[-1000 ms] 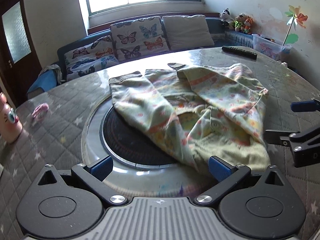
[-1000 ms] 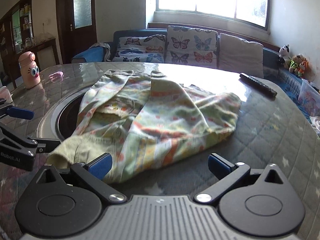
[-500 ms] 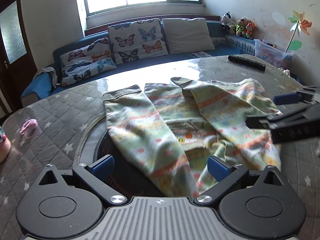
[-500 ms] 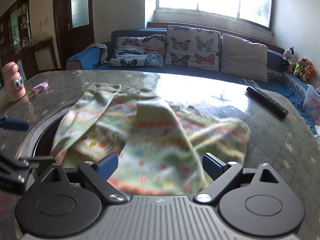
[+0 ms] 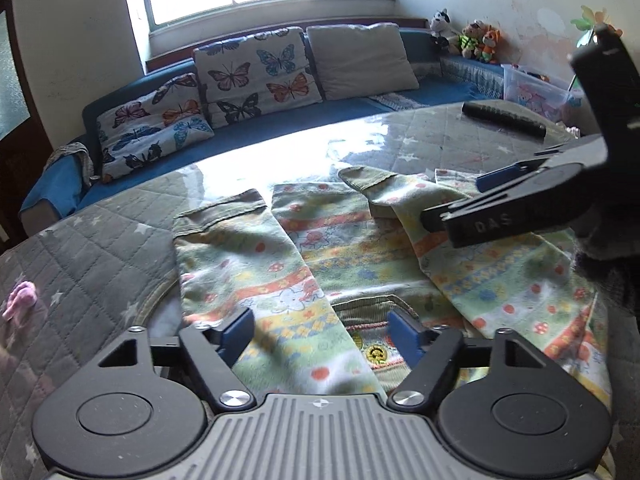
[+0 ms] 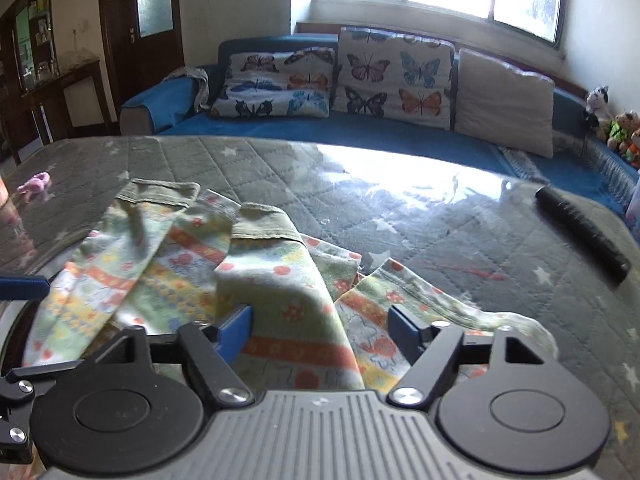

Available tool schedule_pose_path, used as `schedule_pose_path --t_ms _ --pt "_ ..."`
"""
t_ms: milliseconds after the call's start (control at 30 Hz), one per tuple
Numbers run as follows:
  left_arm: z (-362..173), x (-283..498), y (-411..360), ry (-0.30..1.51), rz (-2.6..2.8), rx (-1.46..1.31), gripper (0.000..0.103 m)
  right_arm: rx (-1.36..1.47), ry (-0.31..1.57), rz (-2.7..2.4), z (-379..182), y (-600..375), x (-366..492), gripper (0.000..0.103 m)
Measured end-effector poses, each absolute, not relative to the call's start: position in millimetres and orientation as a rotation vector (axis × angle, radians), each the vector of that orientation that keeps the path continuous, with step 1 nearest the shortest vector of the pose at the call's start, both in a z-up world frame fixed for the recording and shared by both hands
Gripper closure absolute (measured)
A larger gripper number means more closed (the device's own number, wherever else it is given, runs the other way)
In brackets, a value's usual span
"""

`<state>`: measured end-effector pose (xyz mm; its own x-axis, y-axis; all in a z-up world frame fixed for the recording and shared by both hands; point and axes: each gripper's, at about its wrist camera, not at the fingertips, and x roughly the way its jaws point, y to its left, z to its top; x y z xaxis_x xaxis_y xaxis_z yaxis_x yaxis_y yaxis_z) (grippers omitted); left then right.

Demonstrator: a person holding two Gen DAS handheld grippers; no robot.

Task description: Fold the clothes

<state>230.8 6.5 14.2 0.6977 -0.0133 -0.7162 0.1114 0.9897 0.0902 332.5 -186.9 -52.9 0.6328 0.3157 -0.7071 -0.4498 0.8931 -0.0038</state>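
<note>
- Both grippers have closed in low over the garment since a second ago; the right gripper [image 5: 452, 216], then at the frame edge in the left wrist view, now reaches across the far right sleeve
- Left gripper [image 5: 322, 330]: jaws spread, nothing clamped, blue pads astride the near left sleeve and collar
- Right gripper [image 6: 320, 322]: jaws likewise apart, straddling a raised ridge of cloth, no grasp made
- Garment [image 5: 360, 256]: patterned child's top, lying on the quilted table [image 5: 100, 248], both sleeves laid inward over the body, cuffs pointing to the far side
- Risk: pinching several layers at once, since sleeve overlaps body; lifting would drag the whole stack and undo the sleeve folds
- Risk: glossy table cover looks slick; one-sided pull could slide the garment toward the remote control [image 6: 580, 232]
- Hidden: near hem sits under both gripper bodies; whether the pads touch cloth cannot be told
- Right edge of the garment is cut off behind the right gripper in the left wrist view
</note>
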Motion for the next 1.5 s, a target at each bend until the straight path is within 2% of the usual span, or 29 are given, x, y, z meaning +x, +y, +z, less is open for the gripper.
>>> schedule_pose_path --t_ms 67,100,167,200,233,267,333,500,800,1000,1333,1400,1500 --pt "10.5 238.3 6.9 0.807 -0.076 0.134 0.036 -0.168 0.79 0.454 -59.0 -186.4 338.8 0.046" --pt "8.6 242.0 7.0 0.812 -0.079 0.135 0.044 -0.157 0.799 0.462 -60.7 -187.9 340.0 0.05" --pt "5.3 245.9 8.4 0.822 -0.081 0.135 0.056 -0.141 0.802 0.465 -60.6 -191.4 338.5 0.068" --pt "4.0 246.0 9.7 0.826 -0.079 0.132 0.065 -0.133 0.803 0.467 -60.1 -193.6 337.2 0.073" --pt "2.6 246.1 10.9 0.831 -0.078 0.13 0.072 -0.124 0.798 0.468 -57.9 -196.5 334.8 0.083" --pt "1.3 246.2 12.2 0.835 -0.076 0.127 0.077 -0.115 0.794 0.469 -55.7 -199.3 332.4 0.09" --pt "2.6 243.1 14.3 0.83 -0.074 0.118 0.09 -0.101 0.779 0.465 -50.3 -205.2 326.7 0.098" --pt "8.6 233.0 19.9 0.804 -0.051 0.097 0.098 -0.07 0.723 0.426 -29.7 -232.5 301.7 0.1" --pt "30.9 196.3 42.3 0.734 0.014 0.05 0.1 0.04 0.645 0.29 1.4 -319.1 237.3 0.1" --pt "40.0 156.2 64.6 0.705 0.076 0.03 0.103 0.114 0.64 0.189 -2.6 -370.1 194.7 0.1" --pt "45.6 103.4 72.3 0.719 0.078 0.018 0.102 0.206 0.727 0.025 -33.1 -427.6 130.7 0.1" --pt "50.4 106.0 66.8 0.705 0.067 0.024 0.1 0.203 0.763 0.005 -40.2 -429.8 122.4 0.098" --pt "52.3 115.0 55.9 0.686 0.046 0.046 0.095 0.176 0.765 -0.047 -40.4 -431.3 107.0 0.088"
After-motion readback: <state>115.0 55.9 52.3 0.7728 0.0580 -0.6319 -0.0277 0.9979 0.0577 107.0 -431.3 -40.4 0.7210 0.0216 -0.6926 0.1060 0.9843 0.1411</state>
